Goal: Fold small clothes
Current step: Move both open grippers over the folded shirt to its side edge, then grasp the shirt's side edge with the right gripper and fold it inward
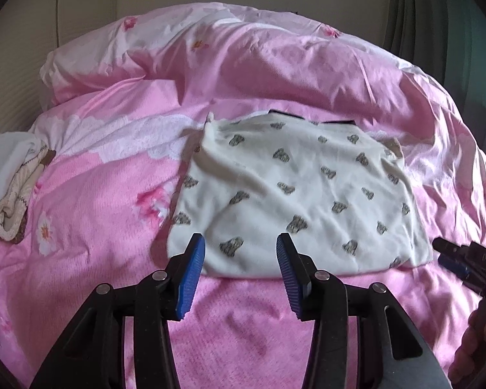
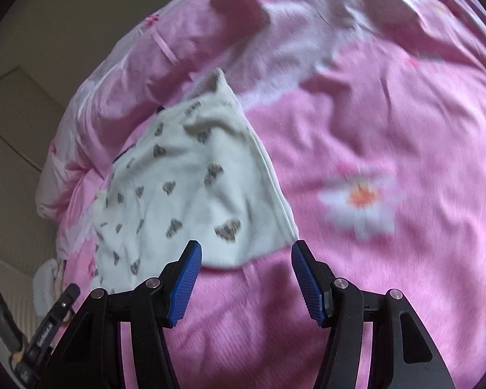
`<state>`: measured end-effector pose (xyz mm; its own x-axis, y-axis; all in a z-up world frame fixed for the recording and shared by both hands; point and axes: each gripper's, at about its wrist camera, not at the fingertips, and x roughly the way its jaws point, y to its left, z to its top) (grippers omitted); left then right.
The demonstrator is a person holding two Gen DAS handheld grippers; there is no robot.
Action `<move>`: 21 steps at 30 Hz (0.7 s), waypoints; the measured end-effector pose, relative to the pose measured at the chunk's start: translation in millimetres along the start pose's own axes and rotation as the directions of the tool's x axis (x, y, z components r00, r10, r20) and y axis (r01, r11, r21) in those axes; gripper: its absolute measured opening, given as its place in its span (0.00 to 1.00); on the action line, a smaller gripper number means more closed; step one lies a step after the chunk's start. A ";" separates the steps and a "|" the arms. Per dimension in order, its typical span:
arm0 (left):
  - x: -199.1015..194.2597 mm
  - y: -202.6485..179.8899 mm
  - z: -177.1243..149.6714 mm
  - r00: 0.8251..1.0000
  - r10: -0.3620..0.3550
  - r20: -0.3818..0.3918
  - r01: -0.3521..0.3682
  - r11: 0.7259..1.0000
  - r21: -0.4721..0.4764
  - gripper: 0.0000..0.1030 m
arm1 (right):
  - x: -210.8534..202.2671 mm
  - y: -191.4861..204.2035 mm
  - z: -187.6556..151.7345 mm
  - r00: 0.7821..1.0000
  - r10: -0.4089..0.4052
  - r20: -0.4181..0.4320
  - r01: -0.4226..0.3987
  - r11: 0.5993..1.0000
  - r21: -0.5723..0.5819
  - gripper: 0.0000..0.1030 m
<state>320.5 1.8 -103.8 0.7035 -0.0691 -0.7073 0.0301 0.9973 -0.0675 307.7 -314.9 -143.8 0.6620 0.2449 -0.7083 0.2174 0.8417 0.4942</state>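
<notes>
My left tongs point(image 1: 240, 246) stand wide apart with nothing between the blue pads, poised just above the near hem of the white garment point(image 1: 295, 194), which lies flattened on the pink bedspread point(image 1: 90, 220) and fills the view from centre out toward 3 o'clock. Its near edge runs straight across just beyond my pads; its left edge climbs toward 11 o'clock, and a dark band shows along its far edge at 12. My right tongs point(image 2: 247, 253) are also spread wide and hold nothing, hovering over the garment's near corner point(image 2: 275, 243), where a stitched side edge runs up toward 12 o'clock. From that edge out to 3 o'clock the bedspread lies open, bearing only a printed daisy point(image 2: 361, 199). A rumpled pink quilt point(image 1: 243, 61) banks up behind the garment, and a folded cream cloth point(image 1: 13, 188) sits well apart at 9 o'clock.
</notes>
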 end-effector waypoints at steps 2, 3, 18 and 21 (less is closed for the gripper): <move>1.9 -4.1 8.6 1.000 -0.005 0.008 0.005 1.000 -0.012 0.49 | 0.4 7.9 21.1 1.000 0.007 0.012 -0.007 0.997 -0.071 0.57; 4.1 -7.2 14.3 1.000 -0.010 0.011 0.010 1.000 -0.021 0.49 | 2.5 14.4 35.5 1.000 0.009 0.021 -0.007 0.993 -0.120 0.57; 83.1 -62.1 106.2 0.998 0.000 0.064 0.003 0.999 -0.043 0.54 | 96.3 27.8 148.8 0.998 0.027 -0.061 -0.047 0.931 -0.362 0.57; 92.4 -64.1 105.2 0.998 0.000 0.059 0.002 0.999 -0.034 0.54 | 117.2 23.2 153.3 0.990 0.055 -0.127 -0.099 0.924 -0.369 0.57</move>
<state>458.3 -65.7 -90.8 0.7443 -0.0675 -0.6645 0.0074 0.9957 -0.0928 500.4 -340.4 -138.1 0.5768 0.3502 -0.7380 -0.1296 0.9312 0.3406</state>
